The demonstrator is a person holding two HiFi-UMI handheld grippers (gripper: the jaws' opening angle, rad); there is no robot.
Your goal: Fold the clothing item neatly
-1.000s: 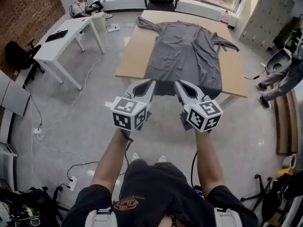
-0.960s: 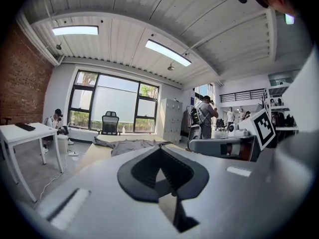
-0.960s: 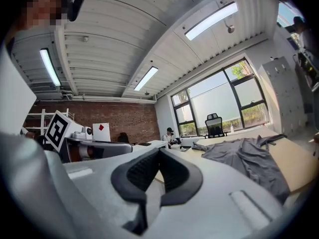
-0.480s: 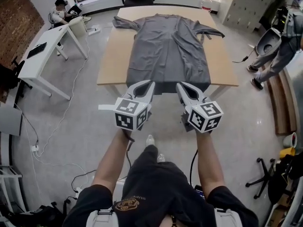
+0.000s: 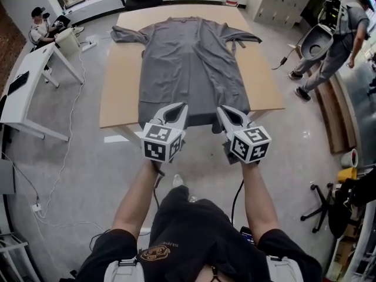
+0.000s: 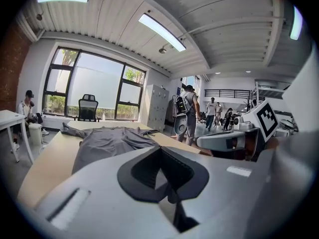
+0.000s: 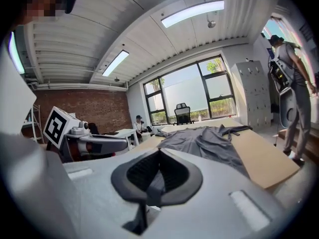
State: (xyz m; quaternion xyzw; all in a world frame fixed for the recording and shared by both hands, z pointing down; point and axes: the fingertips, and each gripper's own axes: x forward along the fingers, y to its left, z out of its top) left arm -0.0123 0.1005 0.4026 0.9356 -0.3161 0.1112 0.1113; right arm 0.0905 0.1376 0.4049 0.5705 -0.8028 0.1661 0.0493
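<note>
Garment (image 5: 187, 57): grey, long-sleeved, laid flat and lengthwise on wooden table (image 5: 117, 98), collar at far end, sleeves thrown out to either side, hem at near edge. Presumably spread this way to give clean fold lines and to put the hem corners within first reach. No fold made yet, by appearance.

Left gripper (image 5: 178, 107): pressed together, nothing pinched. Right gripper (image 5: 222, 110): likewise closed and empty. Probably kept shut for the approach, with no cloth yet in reach.

Pose: both forearms stretched forward and roughly parallel, grippers side by side and slightly apart, marker cubes uppermost, noses angled a little downward toward the hem. Held short of the cloth; no contact visible in either gripper view.
</note>
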